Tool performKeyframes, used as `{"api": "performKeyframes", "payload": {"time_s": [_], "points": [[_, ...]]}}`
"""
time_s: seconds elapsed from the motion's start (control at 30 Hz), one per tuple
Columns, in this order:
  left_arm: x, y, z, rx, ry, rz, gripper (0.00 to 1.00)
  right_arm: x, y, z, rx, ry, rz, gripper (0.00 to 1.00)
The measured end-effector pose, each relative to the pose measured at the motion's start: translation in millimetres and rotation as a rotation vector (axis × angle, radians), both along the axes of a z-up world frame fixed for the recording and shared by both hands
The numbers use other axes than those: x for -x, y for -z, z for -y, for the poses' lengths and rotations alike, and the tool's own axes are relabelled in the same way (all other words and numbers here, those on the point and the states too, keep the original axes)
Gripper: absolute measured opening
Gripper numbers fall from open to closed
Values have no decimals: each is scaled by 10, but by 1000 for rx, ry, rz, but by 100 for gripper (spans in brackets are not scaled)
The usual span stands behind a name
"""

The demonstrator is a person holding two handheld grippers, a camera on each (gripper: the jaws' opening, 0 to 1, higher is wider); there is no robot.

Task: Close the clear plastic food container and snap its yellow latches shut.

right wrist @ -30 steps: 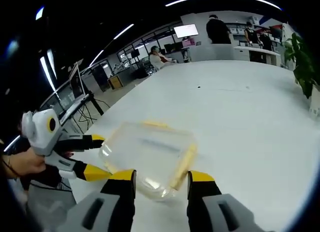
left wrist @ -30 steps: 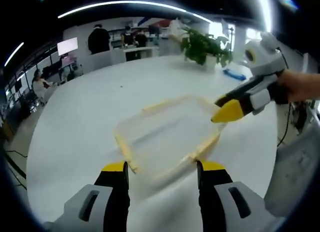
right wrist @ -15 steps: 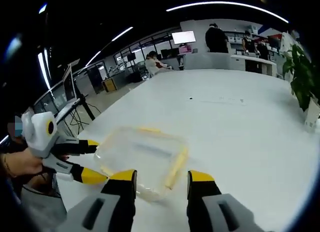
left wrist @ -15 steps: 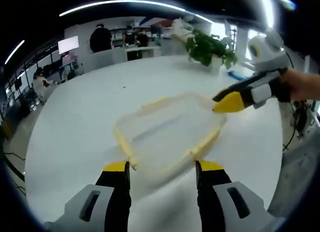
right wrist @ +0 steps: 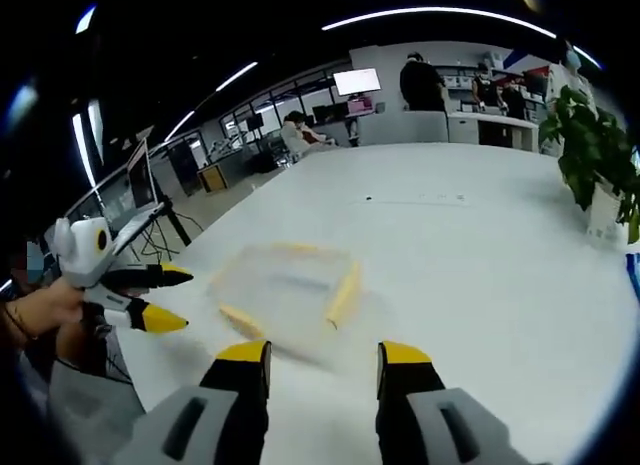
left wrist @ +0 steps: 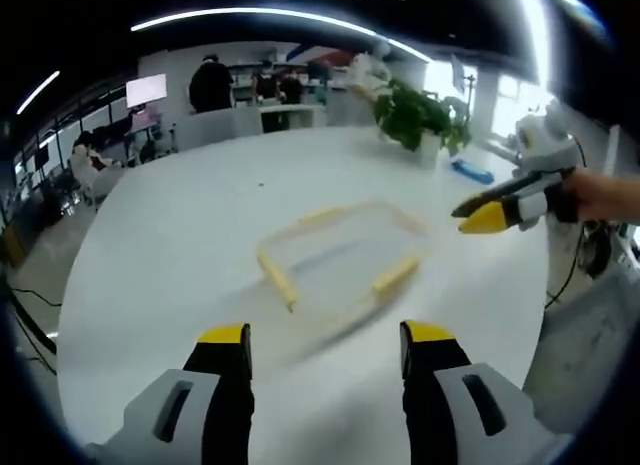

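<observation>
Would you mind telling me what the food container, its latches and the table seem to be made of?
The food container looks like clear, thin plastic: the white table shows through it, though blur hides detail. Its latches look like opaque yellow plastic, matte. The table has a smooth white top, probably laminate or painted board; it reflects a soft sheen.

white table [left wrist: 180, 235], clear container [left wrist: 340, 265], potted plant [left wrist: 420, 120]

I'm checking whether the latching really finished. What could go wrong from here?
Both grippers, left and right, are open and clear of the container, which looks blurred in both views. So a yellow latch may be only half snapped, and nothing would catch it. Nothing steadies the container on the smooth table, so a re-press could make it slide.
</observation>
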State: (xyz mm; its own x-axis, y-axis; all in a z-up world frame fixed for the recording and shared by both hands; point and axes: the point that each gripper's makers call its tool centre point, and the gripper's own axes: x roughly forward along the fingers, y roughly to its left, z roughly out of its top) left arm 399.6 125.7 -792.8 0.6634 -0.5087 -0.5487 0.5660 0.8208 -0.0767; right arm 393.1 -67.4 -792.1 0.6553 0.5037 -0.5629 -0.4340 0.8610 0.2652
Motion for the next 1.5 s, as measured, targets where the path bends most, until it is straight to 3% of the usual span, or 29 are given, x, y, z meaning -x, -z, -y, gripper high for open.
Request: {"api": "performKeyframes", "payload": {"time_s": [0.37,0.47,0.57,0.8,1.1,1.5], "points": [[264,-356,-176,72,-54,67,68,267,-227,23,-45,35,61,46],[283,-468,-211,130,-85,99,77,265,-256,87,11,50,116,62],[324,-541,-245,142,-89,123,80,325,-276,102,1,70,115,77],[420,-548,-422,135,-152,121,80,502,-292,118,-51,99,107,76],[512,-559,-540,140,-167,126,78,691,-223,157,-62,122,77,75],[499,-576,-573,144,-176,134,77,670,-270,232,-60,145,80,74]]}}
